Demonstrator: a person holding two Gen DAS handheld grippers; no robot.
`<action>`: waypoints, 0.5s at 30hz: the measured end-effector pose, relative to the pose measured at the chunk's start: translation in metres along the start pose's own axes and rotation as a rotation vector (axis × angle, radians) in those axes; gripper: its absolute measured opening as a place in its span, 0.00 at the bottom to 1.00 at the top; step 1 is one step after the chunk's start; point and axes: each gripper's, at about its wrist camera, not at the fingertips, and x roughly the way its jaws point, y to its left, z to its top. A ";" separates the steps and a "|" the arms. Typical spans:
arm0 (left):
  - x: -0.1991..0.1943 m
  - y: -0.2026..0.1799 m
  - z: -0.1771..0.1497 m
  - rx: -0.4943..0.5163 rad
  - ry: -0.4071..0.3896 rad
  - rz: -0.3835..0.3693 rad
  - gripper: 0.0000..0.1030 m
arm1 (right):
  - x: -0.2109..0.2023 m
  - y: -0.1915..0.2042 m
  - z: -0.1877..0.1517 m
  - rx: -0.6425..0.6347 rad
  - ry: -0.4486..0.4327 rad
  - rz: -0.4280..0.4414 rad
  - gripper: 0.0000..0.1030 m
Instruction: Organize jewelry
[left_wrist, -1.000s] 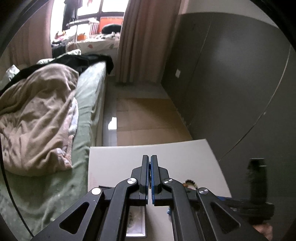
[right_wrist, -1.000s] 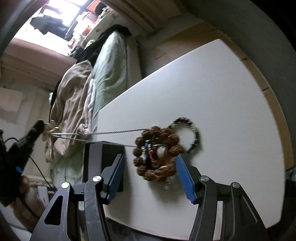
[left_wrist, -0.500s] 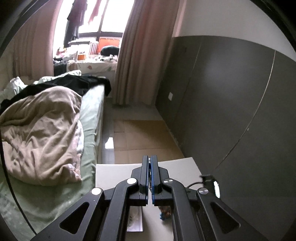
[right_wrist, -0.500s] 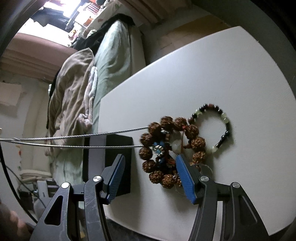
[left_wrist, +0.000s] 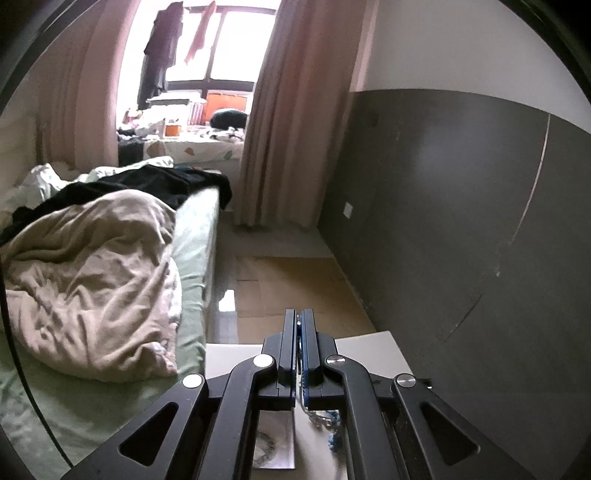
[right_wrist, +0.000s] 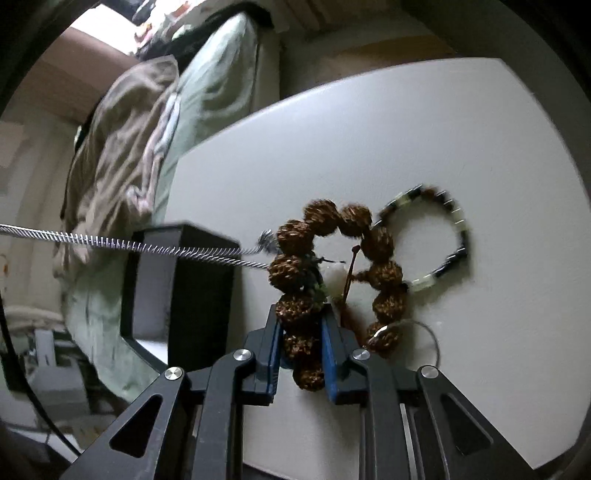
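Note:
My right gripper (right_wrist: 300, 317) is shut on a brown bracelet of large knobbly beads (right_wrist: 317, 218) lying on the white table (right_wrist: 369, 129). A silver twisted chain (right_wrist: 110, 242) stretches taut from that pile out to the left. A smaller bracelet of black and pale green beads (right_wrist: 456, 236) lies to its right. A thin wire ring (right_wrist: 432, 336) lies beside the brown beads. My left gripper (left_wrist: 298, 325) is raised high, shut on the silver chain (left_wrist: 314, 415), which hangs below its fingers with blue beads (left_wrist: 334, 439).
A black open jewelry box (right_wrist: 184, 295) stands on the table's left side, also seen under my left gripper (left_wrist: 275, 439). A bed with a beige blanket (left_wrist: 92, 277) runs along the left. A dark grey wall (left_wrist: 461, 221) is on the right.
My right gripper moved forward and closed on the brown bead bracelet. My left gripper rose higher, pulling the chain taut; the table sank lower in its view.

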 end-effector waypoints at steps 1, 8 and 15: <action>0.000 0.003 0.001 -0.004 -0.003 0.005 0.01 | -0.011 -0.005 0.001 0.012 -0.024 0.012 0.20; -0.002 0.019 0.005 -0.036 -0.007 0.028 0.01 | -0.044 -0.030 0.005 0.066 -0.094 0.037 0.20; -0.022 0.014 0.022 -0.022 -0.064 0.022 0.01 | -0.050 -0.027 0.007 0.074 -0.133 0.040 0.20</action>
